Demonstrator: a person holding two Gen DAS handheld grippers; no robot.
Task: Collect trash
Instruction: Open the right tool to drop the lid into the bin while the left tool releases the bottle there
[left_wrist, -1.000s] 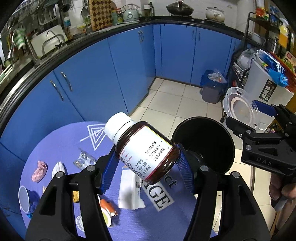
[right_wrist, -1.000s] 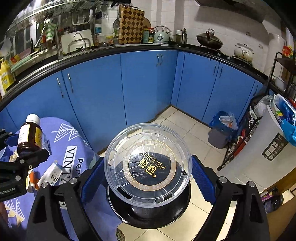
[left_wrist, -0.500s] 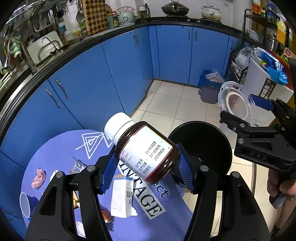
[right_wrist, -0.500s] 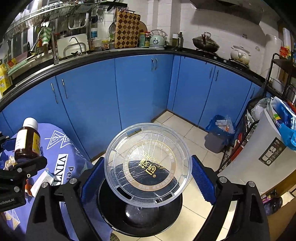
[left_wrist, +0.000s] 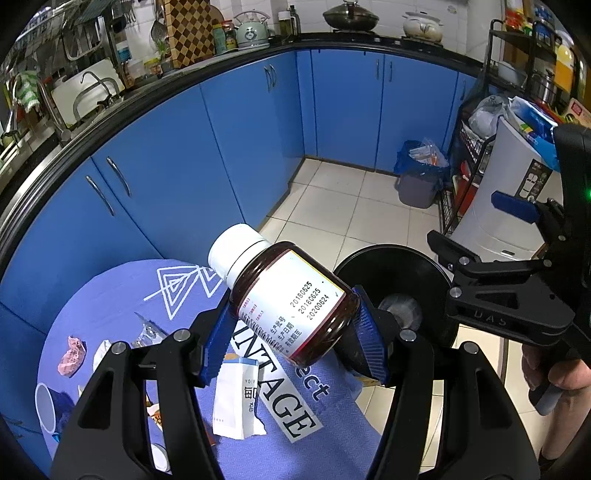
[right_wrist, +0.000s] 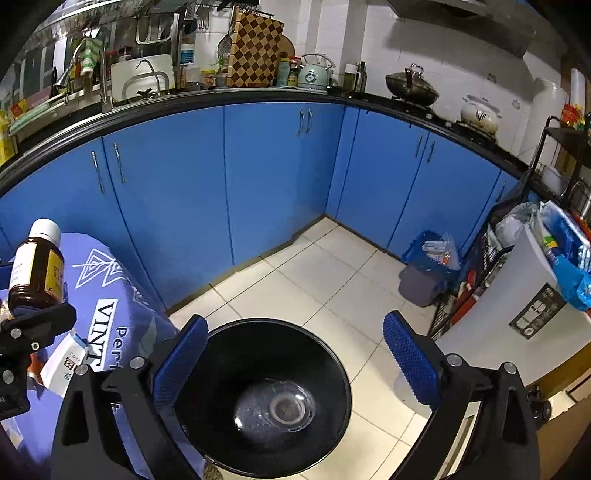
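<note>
Left wrist view: the left gripper (left_wrist: 293, 334) clamps a brown medicine bottle (left_wrist: 291, 306) between its blue pads, gripping the lower body; the bottle tilts with its white cap up and to the left. It hangs over the near edge of a table draped in a blue cloth (left_wrist: 122, 295), just beside a black trash bin (left_wrist: 397, 291) that stands on the tiled floor. A white paper packet (left_wrist: 236, 398), a pink crumpled scrap (left_wrist: 72, 356) and a white cup (left_wrist: 44, 406) lie on the cloth, not yet collected. The right gripper (left_wrist: 476, 229) shows at the right edge, over the bin's far side. To drop the bottle cleanly, it looks best to carry it rightward until it sits over the middle of the bin mouth, then spread the fingers. Right wrist view: the right gripper (right_wrist: 295, 350) is spread wide and holds nothing, its blue pads either side of the trash bin (right_wrist: 266, 398) directly below. A clear plastic lid (right_wrist: 275, 408) lies at the bottom of the bin. At the left edge the medicine bottle (right_wrist: 35, 266) sits upright in the left gripper, over the cloth and not yet above the bin.
</note>
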